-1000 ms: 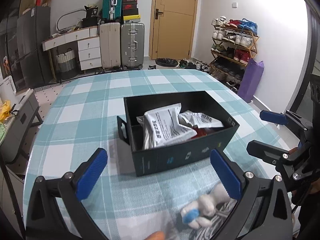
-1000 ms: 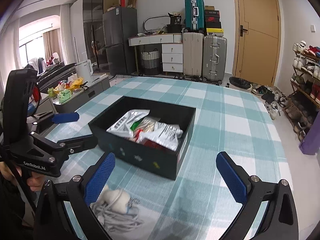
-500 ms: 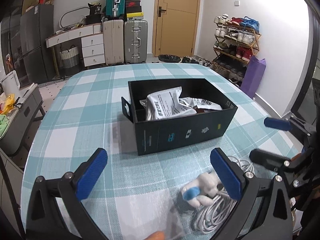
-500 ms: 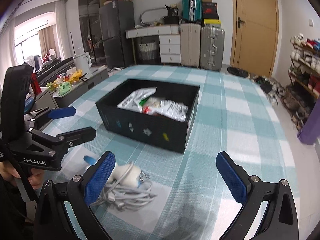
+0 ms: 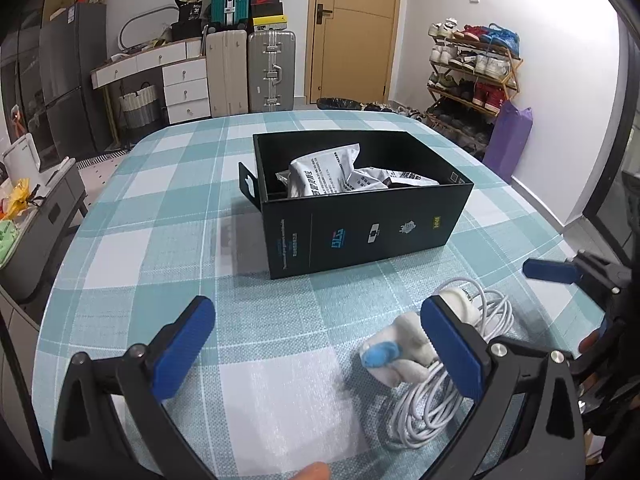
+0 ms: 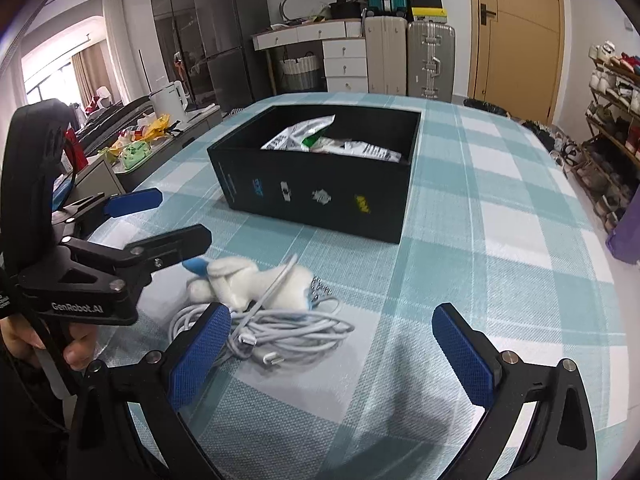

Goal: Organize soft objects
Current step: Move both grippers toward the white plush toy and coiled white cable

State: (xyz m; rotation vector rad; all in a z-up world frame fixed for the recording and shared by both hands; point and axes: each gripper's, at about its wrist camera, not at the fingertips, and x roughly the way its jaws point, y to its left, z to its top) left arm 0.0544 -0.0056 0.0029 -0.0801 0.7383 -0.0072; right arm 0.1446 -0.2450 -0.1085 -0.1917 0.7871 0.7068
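A black box (image 5: 360, 232) (image 6: 320, 196) holding white soft packets (image 5: 324, 172) (image 6: 320, 144) stands mid-table. A white plush toy with a blue tip (image 5: 400, 350) (image 6: 256, 284) lies on a coiled white cable (image 5: 436, 396) (image 6: 280, 332) near the table's front. My left gripper (image 5: 316, 354) is open and empty, its right finger just over the toy. My right gripper (image 6: 332, 356) is open and empty, the toy and cable ahead of its left finger. The left gripper also shows in the right wrist view (image 6: 160, 220), open.
The table has a teal checked cloth (image 5: 160, 208) (image 6: 500, 240). Behind it stand suitcases (image 5: 248, 72), a drawer unit (image 5: 184, 88) and a door (image 5: 352, 32). A shoe rack (image 5: 472, 76) and a purple bag (image 5: 508, 140) are at the right.
Both grippers have pulled back from the box toward the table's front. The plush toy and cable now show more fully in both views. Both stayed open.
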